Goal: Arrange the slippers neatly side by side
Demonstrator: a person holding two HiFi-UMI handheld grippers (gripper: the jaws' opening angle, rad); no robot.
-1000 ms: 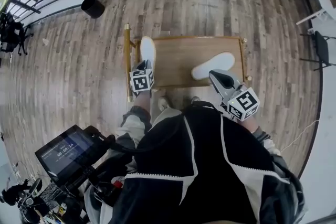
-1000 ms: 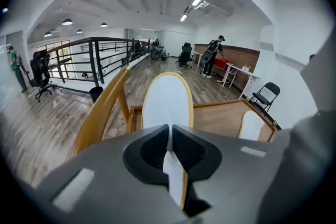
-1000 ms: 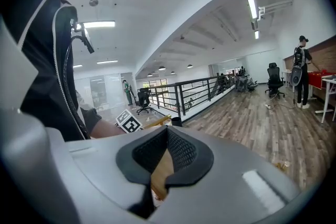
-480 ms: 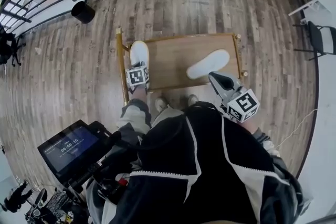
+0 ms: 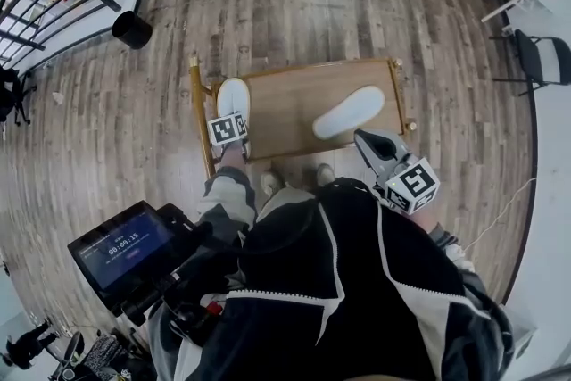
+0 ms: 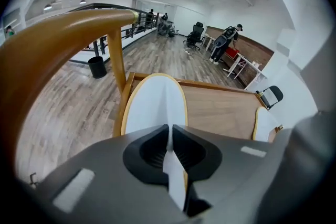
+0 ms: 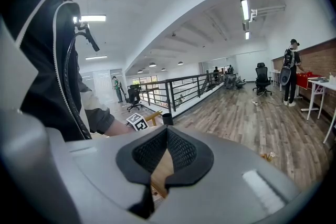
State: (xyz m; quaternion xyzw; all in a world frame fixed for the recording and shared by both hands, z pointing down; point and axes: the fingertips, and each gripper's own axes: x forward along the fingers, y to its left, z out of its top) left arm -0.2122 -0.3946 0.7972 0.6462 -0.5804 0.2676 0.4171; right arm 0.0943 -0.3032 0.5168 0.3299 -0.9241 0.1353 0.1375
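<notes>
Two white slippers lie on a low wooden table (image 5: 294,98). The left slipper (image 5: 234,94) rests lengthwise at the table's left end. The other slipper (image 5: 349,112) lies slantwise toward the right end. My left gripper (image 5: 230,122) is at the left slipper's near end, shut on its thin white heel edge. In the left gripper view that slipper (image 6: 155,105) stretches away from the jaws, and the second slipper (image 6: 264,126) shows at the right. My right gripper (image 5: 375,141) hovers near the table's front right corner, shut and empty (image 7: 167,136).
A golden rail (image 5: 198,116) runs along the table's left side. The person's shoes (image 5: 270,183) stand just before the table. A black bin (image 5: 131,29) stands far left, a black chair (image 5: 540,58) at the right, and a tablet (image 5: 120,250) at lower left.
My left gripper has sunk toward the table's left end with the slipper's heel in its jaws. The right gripper has stayed in place.
</notes>
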